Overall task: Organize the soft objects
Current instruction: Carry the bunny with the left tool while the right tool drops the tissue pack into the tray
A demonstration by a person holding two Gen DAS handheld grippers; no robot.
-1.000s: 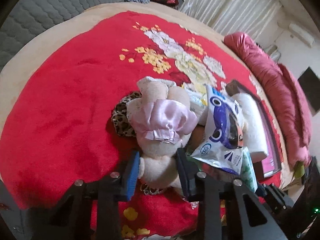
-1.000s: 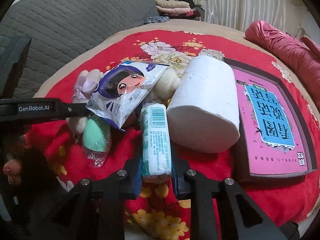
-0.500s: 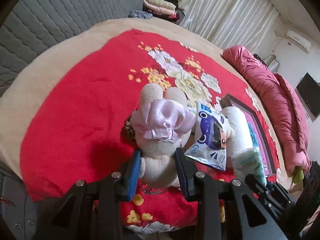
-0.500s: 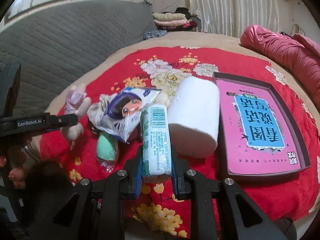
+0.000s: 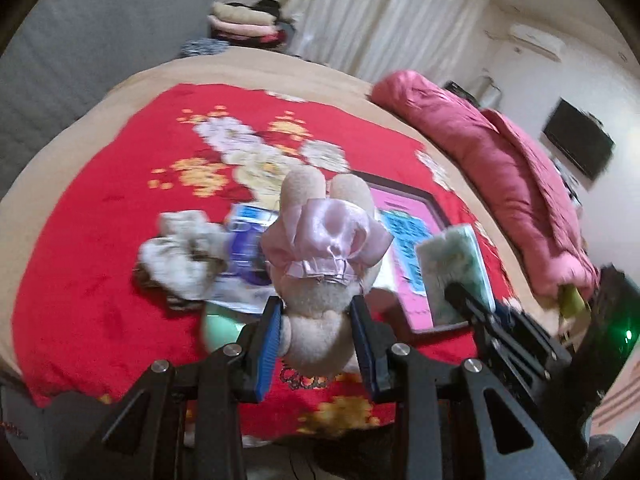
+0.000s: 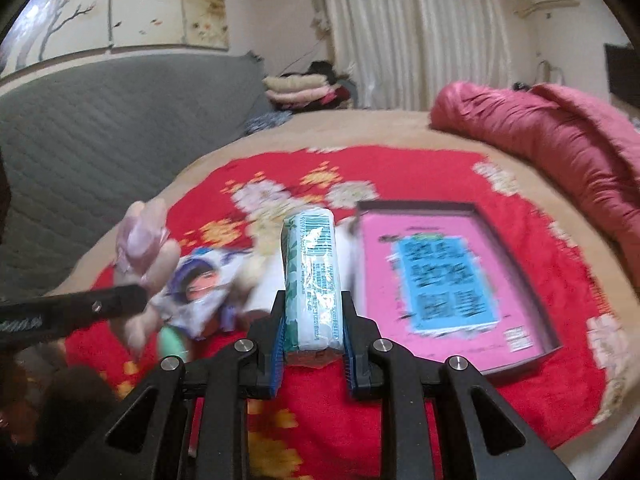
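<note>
My left gripper (image 5: 316,320) is shut on a beige plush rabbit (image 5: 320,272) in a pink satin dress and holds it up above the red flowered blanket (image 5: 100,208). My right gripper (image 6: 314,320) is shut on a green-and-white tissue pack (image 6: 314,276), also lifted off the blanket. That pack (image 5: 456,268) shows at the right of the left wrist view. In the right wrist view the rabbit (image 6: 144,244) hangs at the left. Below lie a leopard and cream scrunchie (image 5: 180,256), a blue cartoon packet (image 6: 200,292) and a mint green sponge (image 5: 220,324).
A pink book (image 6: 444,276) lies in a dark shallow box (image 6: 516,252) on the right of the blanket. A rolled pink quilt (image 6: 540,136) runs along the far right. A grey quilted headboard (image 6: 100,128) is at the left, folded clothes (image 6: 304,88) at the back.
Both grippers have risen and pulled back from the pile, carrying the rabbit and the tissue pack up. The scrunchie that lay under the rabbit now shows.
</note>
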